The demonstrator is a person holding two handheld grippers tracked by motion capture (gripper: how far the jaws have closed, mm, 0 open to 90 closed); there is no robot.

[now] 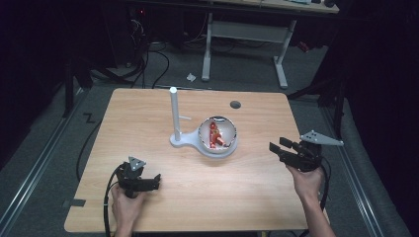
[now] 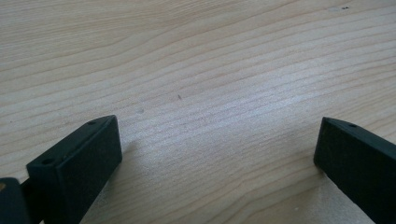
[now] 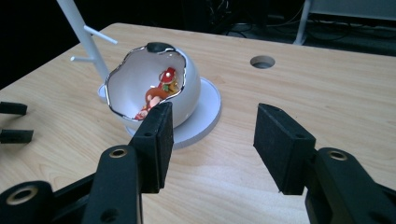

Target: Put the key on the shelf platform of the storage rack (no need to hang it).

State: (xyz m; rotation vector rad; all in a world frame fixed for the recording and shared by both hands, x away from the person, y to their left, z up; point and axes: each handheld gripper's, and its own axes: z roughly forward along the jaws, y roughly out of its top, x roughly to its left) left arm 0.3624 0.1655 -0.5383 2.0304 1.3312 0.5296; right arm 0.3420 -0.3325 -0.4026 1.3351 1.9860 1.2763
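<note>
Right gripper held above the table near its right edge, 2 jaws spread wide with nothing between, aimed toward the white egg-shaped shell. Shell seated on a round white base mid-table, jagged opening facing up, a red and orange figure lying inside. Joined to that base, an upright white post. Left gripper low over bare wood at front left, jaws likewise wide apart and empty, well apart from the shell.

We see a lab: a lone wooden table under dark surroundings; cables trailing over grey floor.
</note>
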